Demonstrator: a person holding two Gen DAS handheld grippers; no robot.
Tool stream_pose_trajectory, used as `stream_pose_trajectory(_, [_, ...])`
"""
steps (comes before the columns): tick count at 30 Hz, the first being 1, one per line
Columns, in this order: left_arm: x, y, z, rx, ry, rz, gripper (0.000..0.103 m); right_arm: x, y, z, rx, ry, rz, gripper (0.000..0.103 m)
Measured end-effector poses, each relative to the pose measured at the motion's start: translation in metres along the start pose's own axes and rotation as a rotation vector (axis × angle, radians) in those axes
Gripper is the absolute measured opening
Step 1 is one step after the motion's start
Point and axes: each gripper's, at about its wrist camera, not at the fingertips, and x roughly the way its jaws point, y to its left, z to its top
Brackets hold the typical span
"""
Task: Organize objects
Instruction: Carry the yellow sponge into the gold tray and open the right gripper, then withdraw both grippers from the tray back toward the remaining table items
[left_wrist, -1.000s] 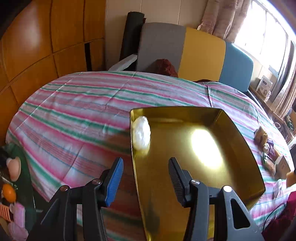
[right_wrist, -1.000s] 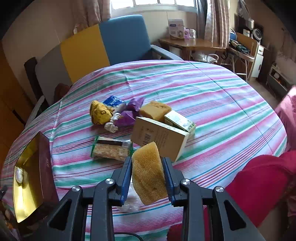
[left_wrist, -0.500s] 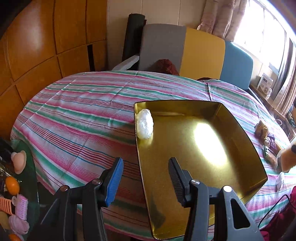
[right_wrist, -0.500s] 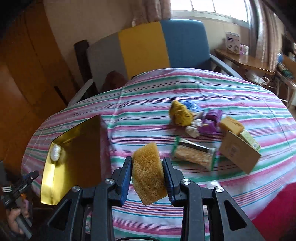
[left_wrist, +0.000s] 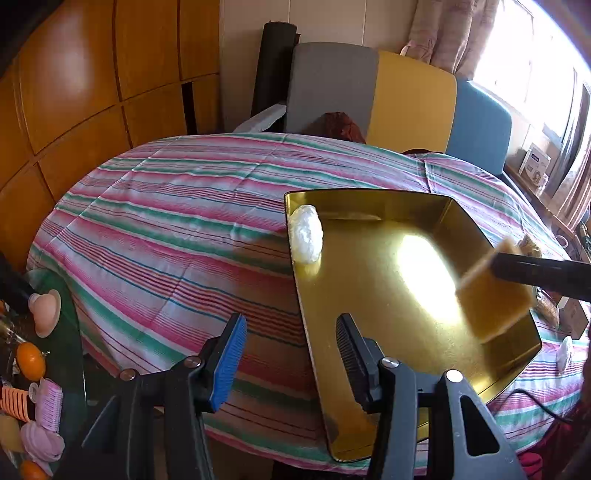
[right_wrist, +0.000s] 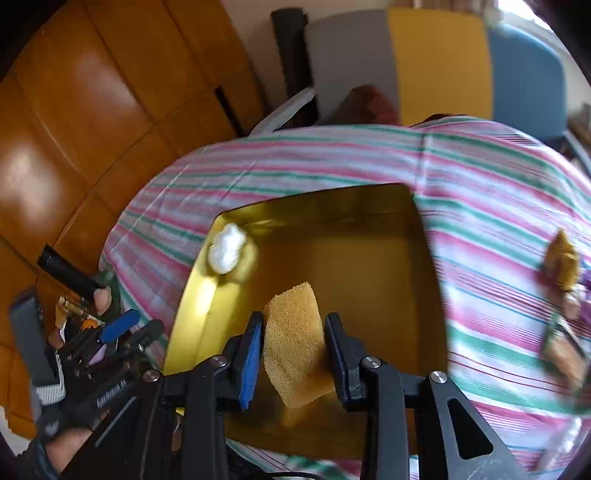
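Note:
A gold metal tray (left_wrist: 424, 373) lies on the striped tablecloth; it also shows in the right wrist view (right_wrist: 417, 236). A white crumpled lump (left_wrist: 306, 233) sits in its far left corner, seen too in the right wrist view (right_wrist: 227, 248). My right gripper (right_wrist: 293, 343) is shut on a yellow sponge (right_wrist: 295, 341) and holds it over the tray; the sponge shows in the left wrist view (left_wrist: 493, 295) above the tray's right side. My left gripper (left_wrist: 290, 345) is open and empty, its jaws straddling the tray's near left rim.
A yellow toy (right_wrist: 561, 260) and packets (right_wrist: 563, 350) lie on the cloth right of the tray. A grey, yellow and blue sofa (left_wrist: 388, 99) stands behind the table. A low table with oranges (left_wrist: 30, 361) and small items is at the left. Wooden panels line the left wall.
My right gripper has carried the sponge leftward from the pile of objects to above the tray. The left gripper has stayed open, drawing back slightly from the tray.

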Motion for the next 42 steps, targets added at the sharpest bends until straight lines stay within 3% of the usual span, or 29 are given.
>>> stream_pose_trajectory(6, [-0.002, 0.020, -0.005, -0.046, 0.010, 0.008, 0.051, 0.052, 0.034, 0.018, -0.008, 0.073, 0.012, 0.034])
stream_pose_trajectory(13, [0.002, 0.047, -0.008, -0.125, 0.020, 0.017, 0.051, 0.103, 0.067, 0.047, 0.004, 0.101, -0.049, 0.035])
stream_pose_trajectory(17, [0.004, 0.054, -0.008, -0.145, 0.023, -0.001, 0.051, 0.123, 0.079, 0.052, 0.022, 0.120, -0.002, 0.039])
stream_pose_trajectory(18, [0.003, 0.054, -0.008, -0.148, 0.021, -0.005, 0.051, 0.125, 0.079, 0.052, 0.028, 0.120, 0.013, 0.048])
stream_pose_trajectory(20, [0.002, 0.054, -0.008, -0.150, 0.013, -0.011, 0.051, 0.123, 0.076, 0.051, 0.051, 0.109, 0.045, 0.060])
stream_pose_trajectory(24, [0.000, 0.056, -0.008, -0.160, 0.010, -0.015, 0.051, 0.106, 0.066, 0.044, 0.067, 0.063, 0.060, 0.068])
stream_pose_trajectory(36, [-0.008, 0.035, -0.008, -0.095, -0.015, -0.019, 0.051, 0.062, 0.044, 0.008, 0.049, 0.007, 0.020, 0.083])
stream_pose_trajectory(42, [-0.012, 0.023, -0.010, -0.059, -0.021, -0.032, 0.051, 0.034, 0.026, -0.014, 0.020, -0.010, 0.003, 0.084])
